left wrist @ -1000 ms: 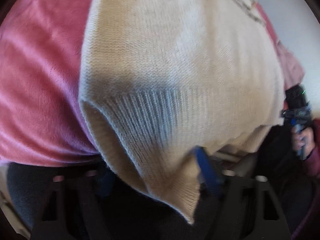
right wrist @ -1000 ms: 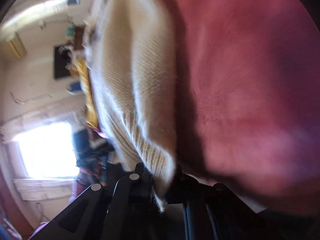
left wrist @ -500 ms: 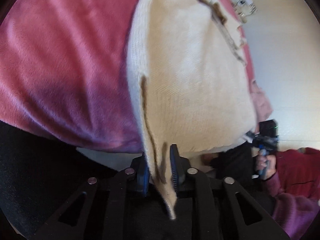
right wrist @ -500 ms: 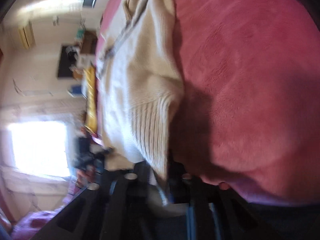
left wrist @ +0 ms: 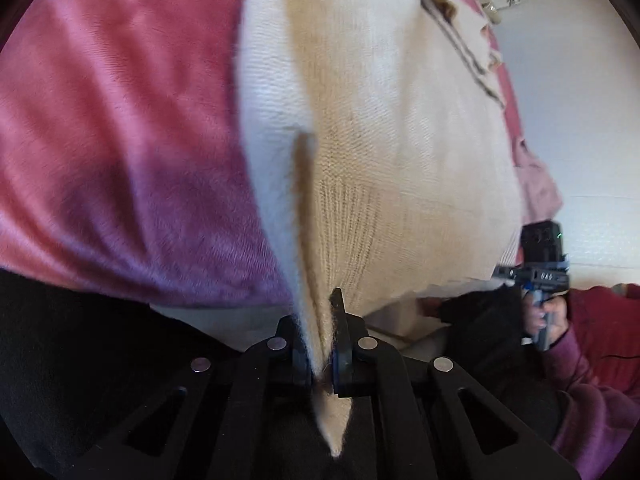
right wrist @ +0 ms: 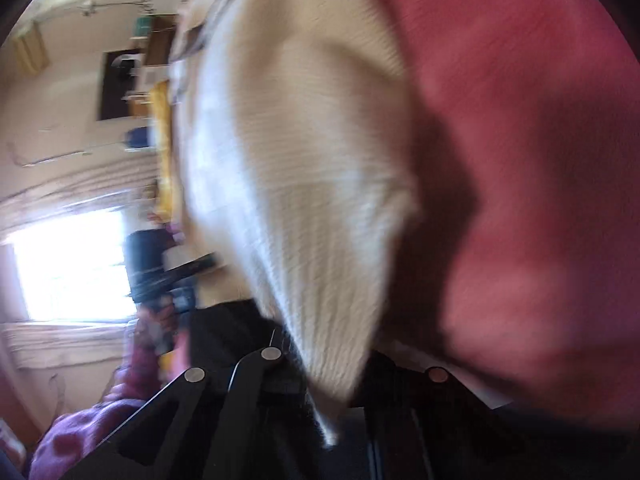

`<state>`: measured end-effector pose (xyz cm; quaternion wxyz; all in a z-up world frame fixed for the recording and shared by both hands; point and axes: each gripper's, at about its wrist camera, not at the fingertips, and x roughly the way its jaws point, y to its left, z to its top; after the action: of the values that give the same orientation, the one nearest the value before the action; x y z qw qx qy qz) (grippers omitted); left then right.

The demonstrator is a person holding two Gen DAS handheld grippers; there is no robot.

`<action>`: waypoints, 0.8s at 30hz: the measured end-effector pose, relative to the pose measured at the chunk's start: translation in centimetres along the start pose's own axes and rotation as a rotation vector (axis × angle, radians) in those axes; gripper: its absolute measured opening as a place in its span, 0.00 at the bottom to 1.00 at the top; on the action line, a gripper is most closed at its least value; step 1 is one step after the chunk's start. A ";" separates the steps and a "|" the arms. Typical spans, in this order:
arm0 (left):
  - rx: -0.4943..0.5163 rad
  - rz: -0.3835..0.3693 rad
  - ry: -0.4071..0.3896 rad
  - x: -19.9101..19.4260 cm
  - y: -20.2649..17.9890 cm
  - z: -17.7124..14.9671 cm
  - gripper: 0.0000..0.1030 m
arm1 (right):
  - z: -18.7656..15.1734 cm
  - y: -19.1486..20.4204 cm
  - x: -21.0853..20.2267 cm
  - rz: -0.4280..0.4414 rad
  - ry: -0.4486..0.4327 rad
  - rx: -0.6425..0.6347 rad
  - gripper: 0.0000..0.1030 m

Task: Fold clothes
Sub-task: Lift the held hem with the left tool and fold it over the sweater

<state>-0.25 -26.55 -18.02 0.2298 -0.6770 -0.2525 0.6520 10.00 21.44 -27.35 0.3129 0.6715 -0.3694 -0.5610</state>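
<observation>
A cream knit sweater [left wrist: 392, 132] with a ribbed hem and brown trim lies over a pink plush blanket [left wrist: 120, 128]. My left gripper [left wrist: 322, 344] is shut on one corner of the ribbed hem, the cloth pinched between its blue-padded fingers. My right gripper [right wrist: 328, 380] is shut on the other hem corner [right wrist: 320, 280], which covers its fingertips; this view is blurred. The right gripper also shows at the right of the left wrist view [left wrist: 540, 276], and the left gripper in the right wrist view [right wrist: 168, 276].
The pink blanket [right wrist: 540, 160] covers the bed under the sweater. A white wall [left wrist: 580, 100] is at the right. In the right wrist view a bright window [right wrist: 68, 264] and shelves with clutter [right wrist: 132, 80] stand behind. The person's maroon sleeve [left wrist: 592, 400] shows.
Both grippers have pulled the hem up and toward me, so the sweater hangs stretched between them. The left view has turned; the hem corner now sits edge-on in its jaws.
</observation>
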 end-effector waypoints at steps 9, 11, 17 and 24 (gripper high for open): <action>-0.174 -0.425 -0.112 -4.5 1.0 1.4 0.06 | 1.5 3.0 -4.3 0.266 -0.047 0.025 0.04; -0.196 -0.526 -0.144 -5.4 0.3 3.1 0.06 | 3.8 4.5 -6.3 0.335 -0.099 0.026 0.04; -0.273 -0.682 -0.303 -7.6 -1.5 16.4 0.06 | 18.0 6.3 -11.3 0.420 -0.283 0.097 0.06; -0.593 -0.626 -0.447 -3.9 4.2 27.2 0.11 | 28.4 -2.2 -12.3 0.409 -0.538 0.456 0.26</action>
<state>-27.31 -32.77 -18.86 0.1521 -0.4484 -0.6621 0.5809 -18.85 32.87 -27.74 0.1533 0.4658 -0.6788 -0.5466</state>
